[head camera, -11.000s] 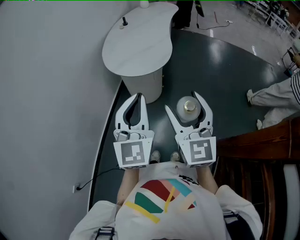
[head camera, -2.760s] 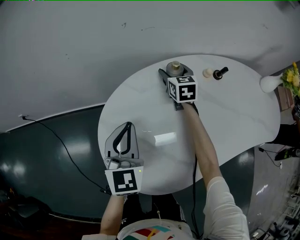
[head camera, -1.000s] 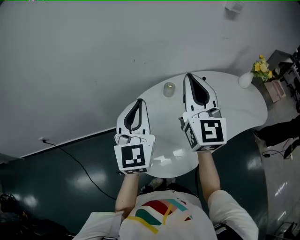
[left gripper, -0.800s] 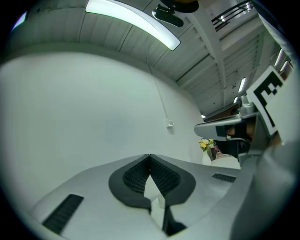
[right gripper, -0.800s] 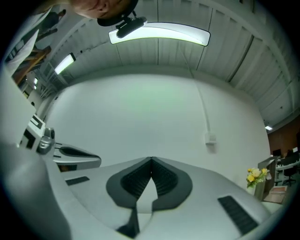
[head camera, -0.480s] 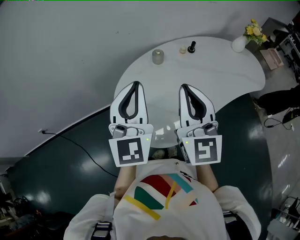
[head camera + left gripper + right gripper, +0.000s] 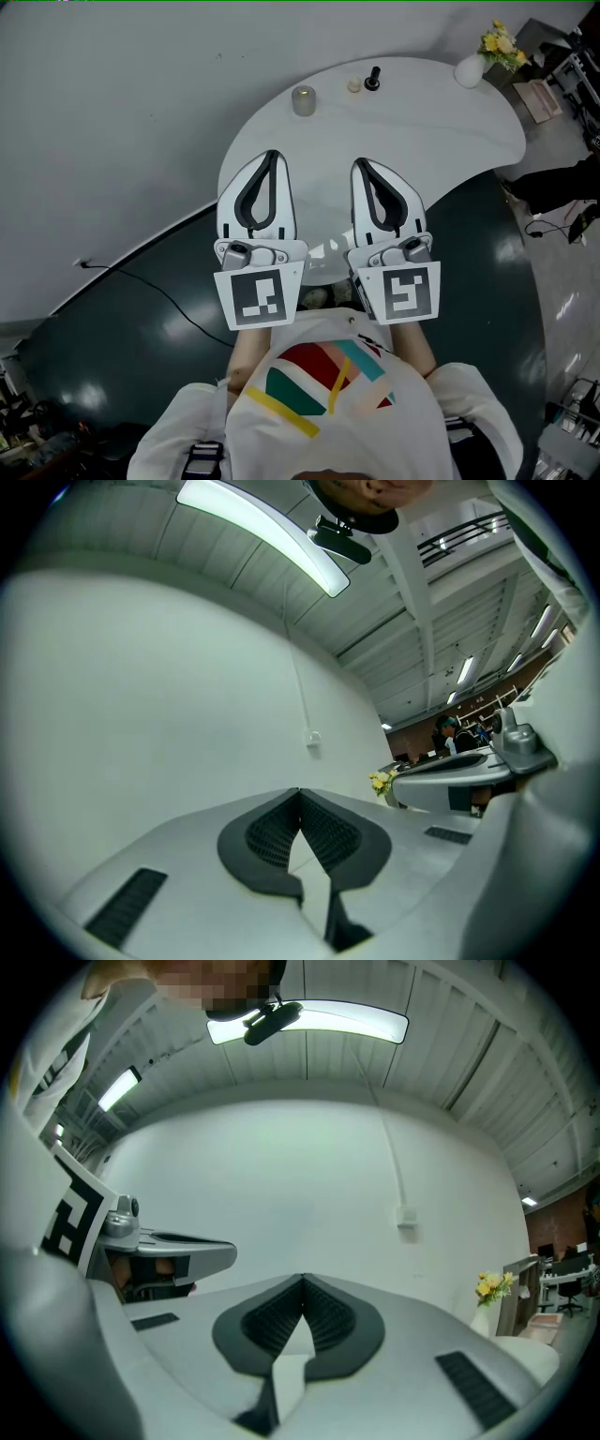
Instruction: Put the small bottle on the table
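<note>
The small bottle (image 7: 303,100) stands upright on the white table (image 7: 422,122), at the far side by the grey wall (image 7: 122,112). Just to its right sit a small cream thing (image 7: 353,84) and a black thing (image 7: 372,78). Further right, at the table's end, is a white vase (image 7: 468,69) with yellow flowers (image 7: 497,40). The left gripper (image 7: 272,156) and the right gripper (image 7: 359,164) are side by side over the near edge of the table, well apart from the bottle. Both have their jaws pressed together with nothing between them.
</note>
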The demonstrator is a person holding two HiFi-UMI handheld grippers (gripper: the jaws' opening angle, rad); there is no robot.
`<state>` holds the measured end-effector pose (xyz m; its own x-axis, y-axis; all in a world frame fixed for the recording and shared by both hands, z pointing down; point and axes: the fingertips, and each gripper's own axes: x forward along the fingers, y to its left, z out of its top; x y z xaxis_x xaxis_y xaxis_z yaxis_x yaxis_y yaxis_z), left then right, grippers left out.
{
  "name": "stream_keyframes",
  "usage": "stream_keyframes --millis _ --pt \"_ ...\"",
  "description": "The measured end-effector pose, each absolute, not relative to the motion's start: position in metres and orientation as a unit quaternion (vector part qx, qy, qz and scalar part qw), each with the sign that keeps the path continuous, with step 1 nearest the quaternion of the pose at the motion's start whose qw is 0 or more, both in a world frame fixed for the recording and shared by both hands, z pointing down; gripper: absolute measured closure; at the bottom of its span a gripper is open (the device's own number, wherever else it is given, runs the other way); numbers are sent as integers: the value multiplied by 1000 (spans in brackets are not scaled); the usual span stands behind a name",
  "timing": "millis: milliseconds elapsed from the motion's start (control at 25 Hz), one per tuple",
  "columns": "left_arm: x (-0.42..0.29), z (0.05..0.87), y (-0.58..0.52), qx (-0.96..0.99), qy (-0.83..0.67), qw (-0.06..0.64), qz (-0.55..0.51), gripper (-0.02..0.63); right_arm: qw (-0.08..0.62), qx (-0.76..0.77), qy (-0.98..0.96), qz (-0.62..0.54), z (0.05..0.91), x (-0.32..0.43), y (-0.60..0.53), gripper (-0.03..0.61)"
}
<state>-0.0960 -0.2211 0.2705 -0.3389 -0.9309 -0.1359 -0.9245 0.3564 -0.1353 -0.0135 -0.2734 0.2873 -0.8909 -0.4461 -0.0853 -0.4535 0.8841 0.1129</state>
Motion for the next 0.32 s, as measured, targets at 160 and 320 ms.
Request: stream_keyframes --millis 160,320 --pt "-95 273 -223 -568 818 93 -21 597 27 -231 971 64 290 -13 -274 566" --pt "-93 273 -224 -570 816 93 -24 597 30 -232 970 61 290 -13 -275 568"
